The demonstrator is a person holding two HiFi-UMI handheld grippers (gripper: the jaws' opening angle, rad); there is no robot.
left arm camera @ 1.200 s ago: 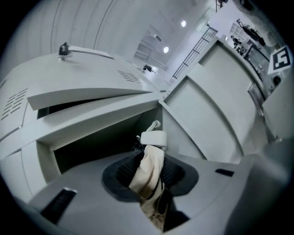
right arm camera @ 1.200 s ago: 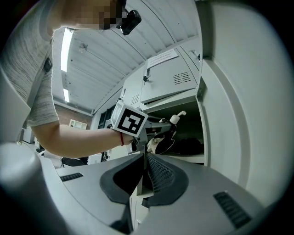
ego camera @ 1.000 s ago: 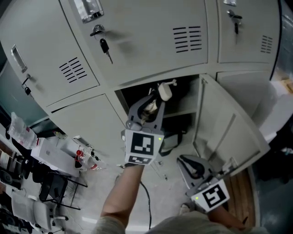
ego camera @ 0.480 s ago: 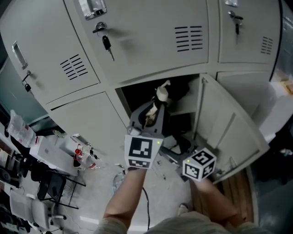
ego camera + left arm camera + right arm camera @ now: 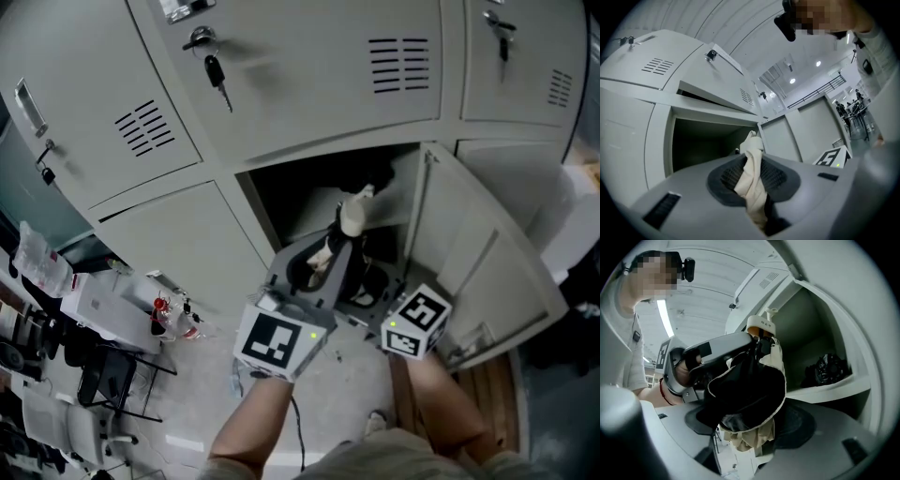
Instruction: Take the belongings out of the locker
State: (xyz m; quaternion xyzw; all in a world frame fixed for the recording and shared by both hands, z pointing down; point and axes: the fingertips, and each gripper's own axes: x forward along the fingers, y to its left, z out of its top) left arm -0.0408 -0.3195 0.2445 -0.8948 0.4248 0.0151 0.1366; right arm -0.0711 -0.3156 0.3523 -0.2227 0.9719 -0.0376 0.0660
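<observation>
My left claw [image 5: 344,240] is clamped on the bag's [image 5: 746,389] cream top, holding it just outside the open locker [image 5: 328,156]. My right claw [image 5: 750,425] has just been opening its jaws around the black body, probably for a lower grip.

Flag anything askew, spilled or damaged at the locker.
Nothing spilled or damaged. The bag hangs crumpled, pinched by its cream fabric in the left gripper, whose jaws have just been closing. A black bundle sits slumped on the shelf inside.
</observation>
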